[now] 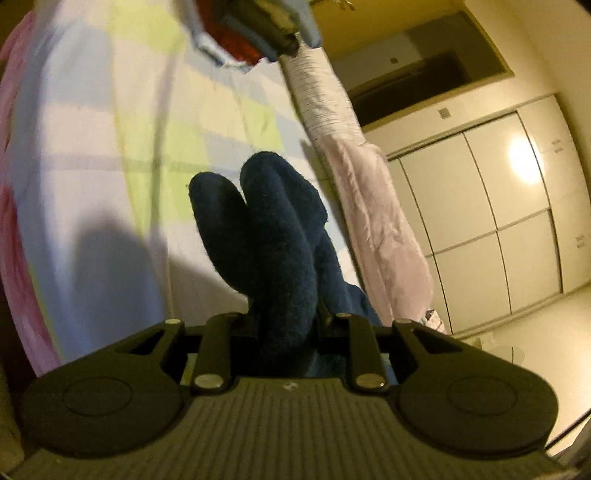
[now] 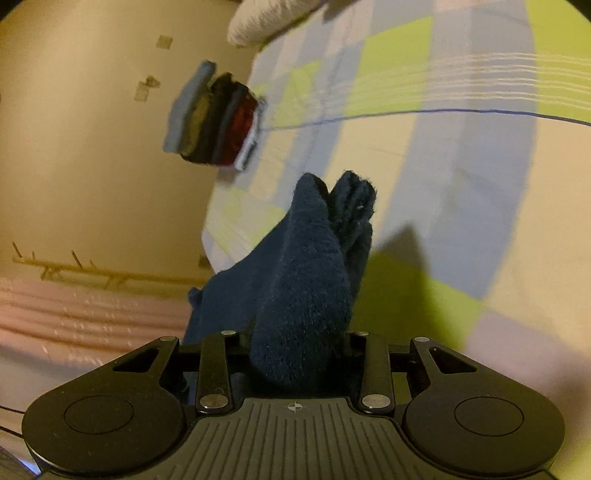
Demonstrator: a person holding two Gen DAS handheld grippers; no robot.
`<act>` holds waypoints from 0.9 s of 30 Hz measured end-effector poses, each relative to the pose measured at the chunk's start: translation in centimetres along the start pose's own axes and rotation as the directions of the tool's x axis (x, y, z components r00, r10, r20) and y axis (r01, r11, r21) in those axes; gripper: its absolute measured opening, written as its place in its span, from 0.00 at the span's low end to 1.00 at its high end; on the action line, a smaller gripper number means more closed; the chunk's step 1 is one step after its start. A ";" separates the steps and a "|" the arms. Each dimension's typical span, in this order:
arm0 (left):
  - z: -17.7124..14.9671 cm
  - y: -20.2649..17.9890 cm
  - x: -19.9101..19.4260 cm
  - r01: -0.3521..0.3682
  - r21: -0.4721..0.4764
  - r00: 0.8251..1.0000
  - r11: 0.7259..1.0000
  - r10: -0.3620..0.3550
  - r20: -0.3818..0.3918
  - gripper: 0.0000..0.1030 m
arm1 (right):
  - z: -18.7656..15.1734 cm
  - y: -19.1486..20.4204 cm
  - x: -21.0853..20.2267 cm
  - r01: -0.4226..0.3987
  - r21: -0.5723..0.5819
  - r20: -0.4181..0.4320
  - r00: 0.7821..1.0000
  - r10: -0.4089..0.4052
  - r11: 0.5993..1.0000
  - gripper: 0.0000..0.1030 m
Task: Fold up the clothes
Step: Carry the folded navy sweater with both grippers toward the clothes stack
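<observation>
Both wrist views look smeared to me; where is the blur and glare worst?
Left wrist view: the folded pile and checked sheet are motion-blurred, with lamp glare on the wardrobe door. Right wrist view: streaks cross the sheet; the navy garment is sharpest.

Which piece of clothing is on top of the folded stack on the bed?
The light blue garment tops the stack of folded clothes; olive, black and red pieces lie beneath it. The navy fleece garment is apart, clamped in both grippers.

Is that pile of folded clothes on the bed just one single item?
No, the pile of folded clothes in the right wrist view shows several layers: grey-blue, dark olive, black, red and white.
</observation>
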State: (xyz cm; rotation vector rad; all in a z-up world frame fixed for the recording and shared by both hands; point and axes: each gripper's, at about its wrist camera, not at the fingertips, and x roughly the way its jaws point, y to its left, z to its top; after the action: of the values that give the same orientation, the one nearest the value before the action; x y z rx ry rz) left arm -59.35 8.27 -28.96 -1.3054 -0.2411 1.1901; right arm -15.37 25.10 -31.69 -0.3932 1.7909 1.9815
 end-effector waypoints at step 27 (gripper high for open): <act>40.0 -10.1 -0.3 0.216 0.275 0.974 0.937 -0.224 -0.001 0.19 | 10.1 28.2 13.1 -0.150 -0.028 0.349 0.925 0.150 0.988 0.33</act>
State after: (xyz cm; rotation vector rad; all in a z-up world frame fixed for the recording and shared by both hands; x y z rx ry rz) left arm -83.06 34.23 -7.30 -0.9914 -0.2300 1.0128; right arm -39.97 34.89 -12.47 0.1001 1.6302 2.0021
